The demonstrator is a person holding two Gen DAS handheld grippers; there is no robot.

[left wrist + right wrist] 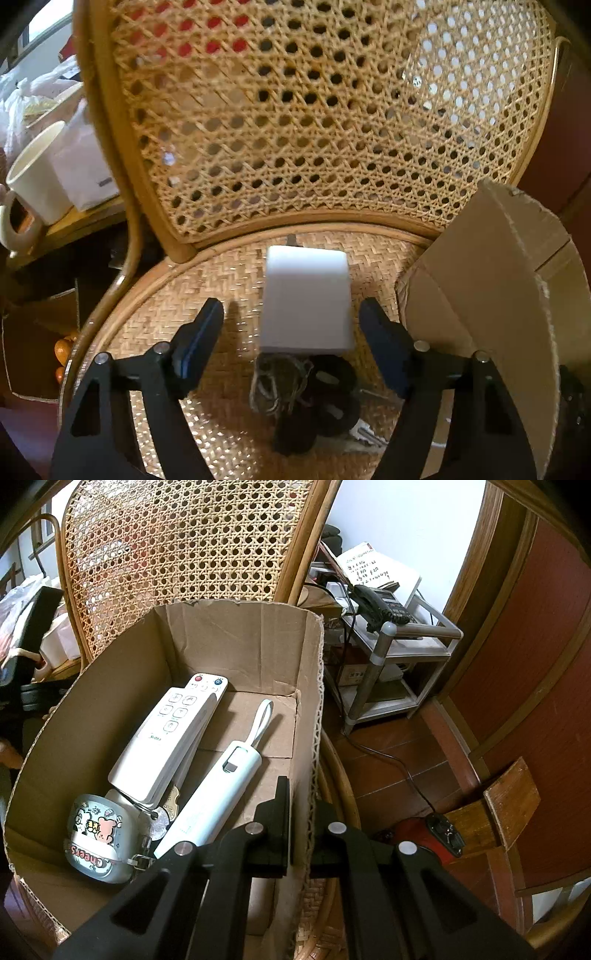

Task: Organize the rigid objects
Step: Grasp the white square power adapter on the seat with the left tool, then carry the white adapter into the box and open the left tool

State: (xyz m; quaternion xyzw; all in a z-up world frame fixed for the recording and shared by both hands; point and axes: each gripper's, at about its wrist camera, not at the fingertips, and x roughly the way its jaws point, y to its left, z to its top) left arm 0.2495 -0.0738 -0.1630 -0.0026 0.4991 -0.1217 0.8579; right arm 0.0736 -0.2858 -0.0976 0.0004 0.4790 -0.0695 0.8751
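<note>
Left gripper: jaws spread wide above white block on chair seat.
Right gripper: jaws clamp cardboard box wall.

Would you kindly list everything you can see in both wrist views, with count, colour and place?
White block: one, white, on the chair seat between the left fingers.
Dark key bundle: one cluster, black and grey, on the seat nearer the camera than the block.
Cardboard box: one, brown, on the rattan chair.
Remote control: one, white, inside the box.
Handheld device: one, pale blue, inside the box beside the remote.
Cartoon case: one, grey-green, box corner.
Mug: one, cream, side table.
Telephone: one, black, shelf unit.
Left gripper: open.
Right gripper: shut on the box wall.
</note>
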